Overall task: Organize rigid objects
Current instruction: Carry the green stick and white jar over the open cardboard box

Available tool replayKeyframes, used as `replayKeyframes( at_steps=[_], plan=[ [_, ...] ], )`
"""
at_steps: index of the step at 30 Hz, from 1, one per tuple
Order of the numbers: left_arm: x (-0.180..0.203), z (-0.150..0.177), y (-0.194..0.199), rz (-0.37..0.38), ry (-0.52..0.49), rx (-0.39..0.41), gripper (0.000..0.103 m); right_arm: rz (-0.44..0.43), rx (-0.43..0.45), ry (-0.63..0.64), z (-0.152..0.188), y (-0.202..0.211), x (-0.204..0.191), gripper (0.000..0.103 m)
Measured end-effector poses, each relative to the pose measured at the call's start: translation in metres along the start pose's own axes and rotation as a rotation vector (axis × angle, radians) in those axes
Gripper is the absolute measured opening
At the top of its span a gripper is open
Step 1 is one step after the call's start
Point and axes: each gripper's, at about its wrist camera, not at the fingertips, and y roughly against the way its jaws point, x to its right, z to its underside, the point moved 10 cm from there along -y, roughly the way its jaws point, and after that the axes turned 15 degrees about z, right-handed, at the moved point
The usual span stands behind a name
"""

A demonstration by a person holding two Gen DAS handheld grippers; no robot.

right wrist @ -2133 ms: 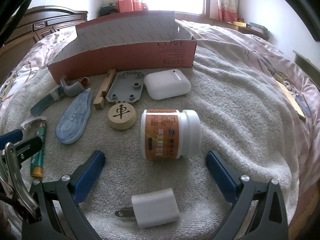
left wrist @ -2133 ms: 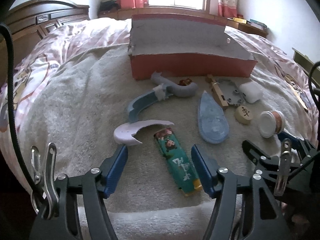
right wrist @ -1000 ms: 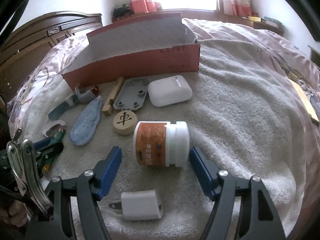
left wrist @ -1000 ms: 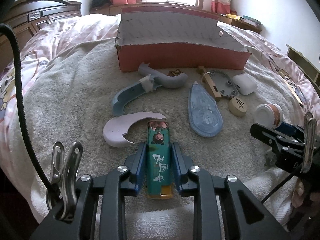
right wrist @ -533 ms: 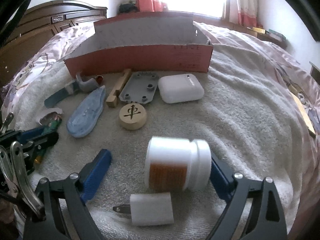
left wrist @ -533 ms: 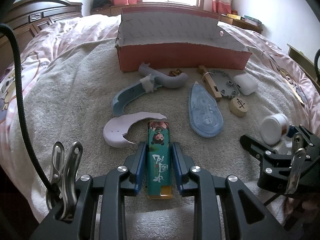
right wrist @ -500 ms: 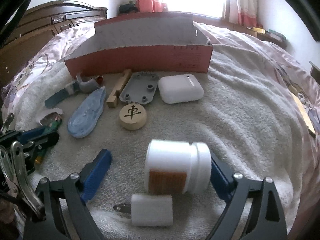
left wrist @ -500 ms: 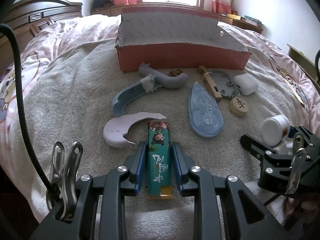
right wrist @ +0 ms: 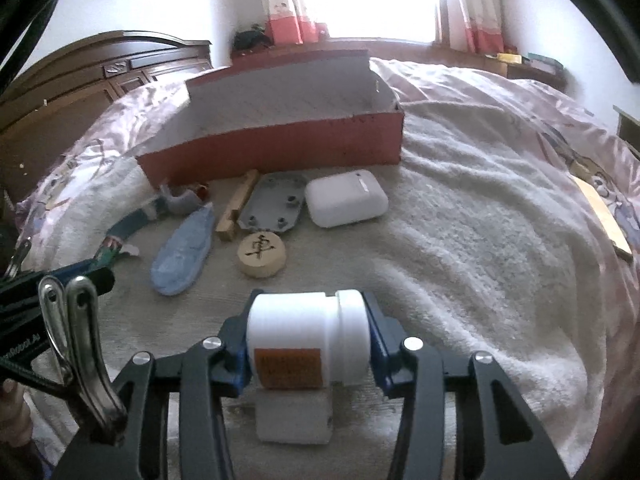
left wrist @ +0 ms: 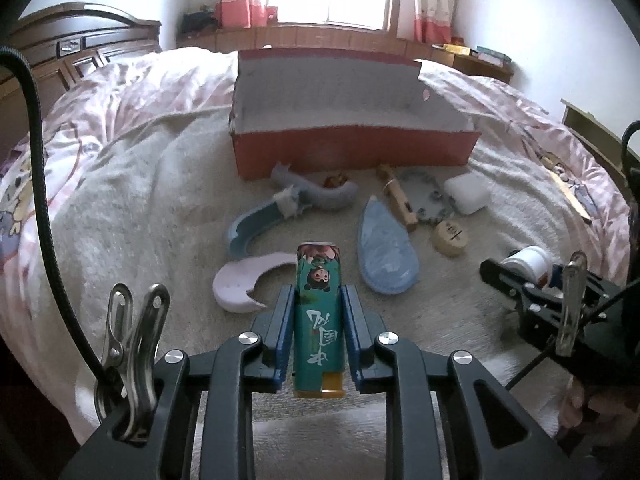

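Note:
My left gripper [left wrist: 317,330] is shut on a green lighter [left wrist: 319,312] with a cartoon print and holds it lifted off the towel. My right gripper [right wrist: 308,336] is shut on a white jar [right wrist: 308,332] with an orange label, lying sideways between the pads and raised above a white charger plug [right wrist: 294,418]. The red open box [left wrist: 352,120] stands at the back of the towel; it also shows in the right wrist view [right wrist: 280,128]. The right gripper with the jar shows at the right of the left wrist view [left wrist: 528,264].
On the towel before the box lie a white earbud case [right wrist: 346,198], a grey plate [right wrist: 274,206], a wooden stick [right wrist: 236,206], a chess piece [right wrist: 262,254], a blue teardrop piece [right wrist: 184,250], curved blue and grey pieces [left wrist: 280,208] and a pale crescent [left wrist: 244,284]. A wooden headboard [right wrist: 100,76] is at the left.
My right gripper has shut on the white jar and lifted it over the charger plug. My left gripper has raised the green lighter off the towel.

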Motion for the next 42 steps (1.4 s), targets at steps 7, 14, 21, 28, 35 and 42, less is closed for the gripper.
replayKeyframes(
  at_steps=[7,14,21,28,35,42],
  plan=[
    [0.010,-0.011,0.008,0.055,0.023,0.019,0.024,-0.035,0.023,0.003,-0.003,0.012,-0.006,0.049],
    [0.016,-0.024,0.013,0.068,0.015,0.040,0.024,-0.060,0.034,-0.010,-0.010,0.019,-0.005,0.049],
    [0.023,-0.039,0.018,0.078,-0.006,0.066,0.024,-0.080,0.024,-0.028,-0.015,0.018,-0.003,0.049],
    [0.027,-0.054,0.019,0.081,-0.030,0.085,0.024,-0.094,0.033,-0.023,-0.025,0.019,-0.004,0.049],
    [0.025,-0.073,0.014,0.071,-0.048,0.098,0.024,-0.100,0.048,-0.006,-0.040,0.020,-0.007,0.049],
    [0.017,-0.102,0.004,0.061,-0.053,0.121,0.024,-0.102,0.081,0.003,-0.073,0.016,-0.007,0.048]
  ],
)
